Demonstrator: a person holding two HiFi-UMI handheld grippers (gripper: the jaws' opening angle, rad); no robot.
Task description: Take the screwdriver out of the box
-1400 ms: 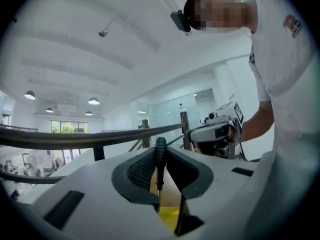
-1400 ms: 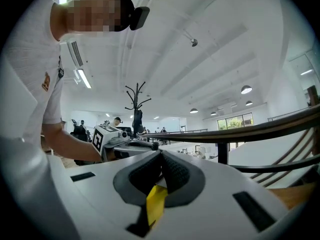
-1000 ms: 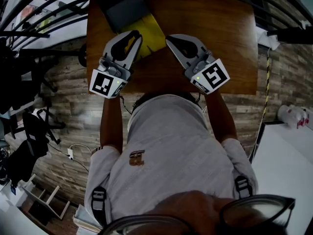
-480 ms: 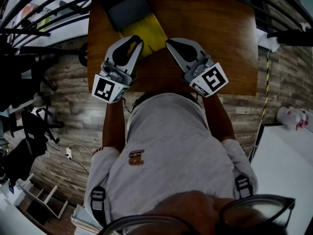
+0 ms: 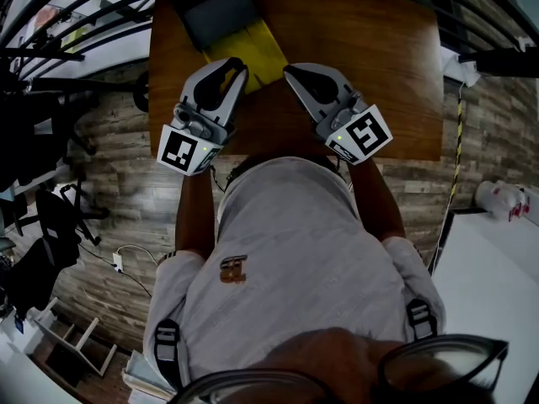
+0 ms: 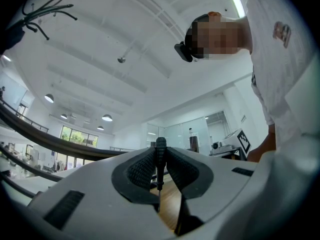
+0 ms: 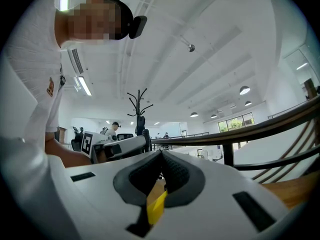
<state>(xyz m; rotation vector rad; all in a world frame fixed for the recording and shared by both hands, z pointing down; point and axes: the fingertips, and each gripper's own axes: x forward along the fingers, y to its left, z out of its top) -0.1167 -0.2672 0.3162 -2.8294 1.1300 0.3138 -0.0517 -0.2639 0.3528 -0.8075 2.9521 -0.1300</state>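
In the left gripper view my left gripper is shut on a small screwdriver. Its black ribbed handle stands upright between the pads and the thin shaft points down. The head view shows this gripper at the near corner of the yellow box on the wooden table. My right gripper hovers just right of the box. In the right gripper view its pads meet at the tips with nothing between them. A bit of the yellow box shows below them.
A grey lid or tray lies at the far end of the yellow box. The table's near edge runs just behind both grippers, close to the person's body. A black railing passes on the left, and a white surface lies to the right.
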